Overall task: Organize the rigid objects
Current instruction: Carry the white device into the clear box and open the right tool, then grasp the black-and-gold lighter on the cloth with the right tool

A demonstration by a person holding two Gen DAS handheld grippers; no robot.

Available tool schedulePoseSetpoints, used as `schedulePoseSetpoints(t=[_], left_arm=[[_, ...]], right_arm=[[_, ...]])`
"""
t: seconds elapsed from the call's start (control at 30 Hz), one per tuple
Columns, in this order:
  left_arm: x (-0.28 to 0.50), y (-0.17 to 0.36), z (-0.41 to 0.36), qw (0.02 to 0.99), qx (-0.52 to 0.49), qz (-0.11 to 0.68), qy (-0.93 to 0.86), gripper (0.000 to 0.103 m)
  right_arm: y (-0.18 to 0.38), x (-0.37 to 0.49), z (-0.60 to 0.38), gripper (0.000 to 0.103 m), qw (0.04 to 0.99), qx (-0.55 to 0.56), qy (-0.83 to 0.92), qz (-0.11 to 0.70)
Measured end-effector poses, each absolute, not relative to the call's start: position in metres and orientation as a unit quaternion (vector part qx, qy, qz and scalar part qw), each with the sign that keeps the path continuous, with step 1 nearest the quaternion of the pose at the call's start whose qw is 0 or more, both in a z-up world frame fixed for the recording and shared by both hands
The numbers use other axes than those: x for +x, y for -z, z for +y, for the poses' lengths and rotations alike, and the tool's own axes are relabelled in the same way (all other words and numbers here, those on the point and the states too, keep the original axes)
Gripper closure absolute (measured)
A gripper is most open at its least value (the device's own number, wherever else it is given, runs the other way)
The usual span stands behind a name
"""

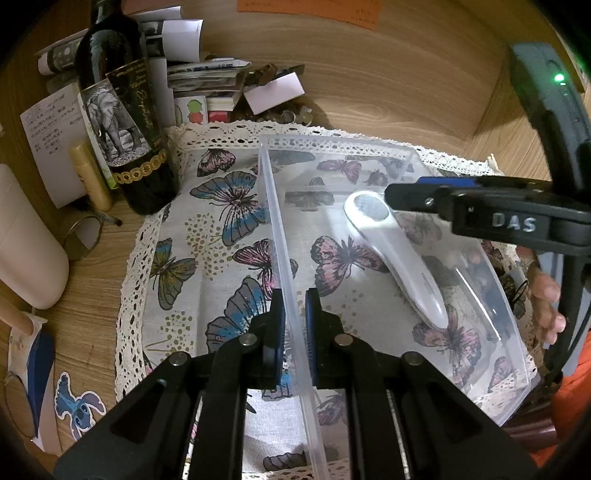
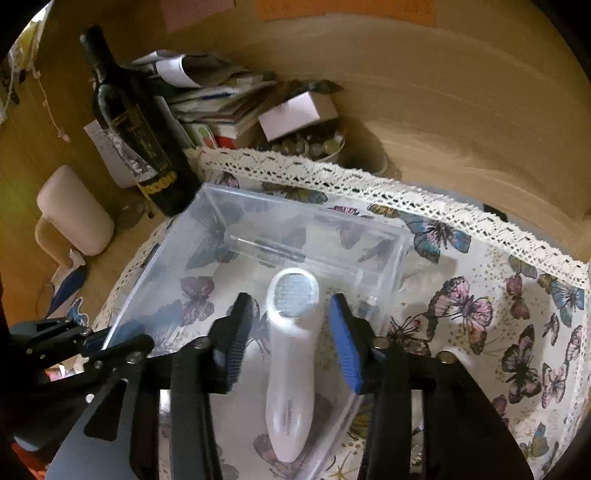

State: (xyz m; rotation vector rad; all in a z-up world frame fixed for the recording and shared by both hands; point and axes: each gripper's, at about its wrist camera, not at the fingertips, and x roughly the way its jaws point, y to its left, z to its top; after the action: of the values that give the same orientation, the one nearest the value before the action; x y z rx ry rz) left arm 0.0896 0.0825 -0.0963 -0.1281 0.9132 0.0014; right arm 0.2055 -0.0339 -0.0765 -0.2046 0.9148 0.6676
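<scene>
Left gripper point(image 1: 294, 325) fingers pinching clear plastic bin point(image 1: 275, 206) wall; right gripper point(image 2: 291, 339) fingers spread above white handheld device point(image 2: 291, 369) inside.

Can read "DAS" in pale letters on the right gripper point(image 1: 406, 197). Writing on the wine bottle point(image 1: 125, 122) label too small to read.

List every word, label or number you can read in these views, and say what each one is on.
"DAS": raised letters on the black right gripper.
Dark glass wine bottle: elephant picture and gold script, too small to read.
White handheld device in the clear plastic box: grey print, blurred.
White paper note: handwriting, illegible.
Orange paper slips: unreadable.
</scene>
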Motion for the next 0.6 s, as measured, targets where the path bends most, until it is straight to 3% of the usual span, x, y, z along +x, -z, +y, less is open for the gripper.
schedulePoseSetpoints(t=[0.6], left_arm=[[0.090, 0.099, 0.079, 0.895, -0.051, 0.443, -0.007, 0.092]], right_arm=[[0.034, 0.201, -0.130, 0.046, 0.892, -0.069, -0.210, 0.395]])
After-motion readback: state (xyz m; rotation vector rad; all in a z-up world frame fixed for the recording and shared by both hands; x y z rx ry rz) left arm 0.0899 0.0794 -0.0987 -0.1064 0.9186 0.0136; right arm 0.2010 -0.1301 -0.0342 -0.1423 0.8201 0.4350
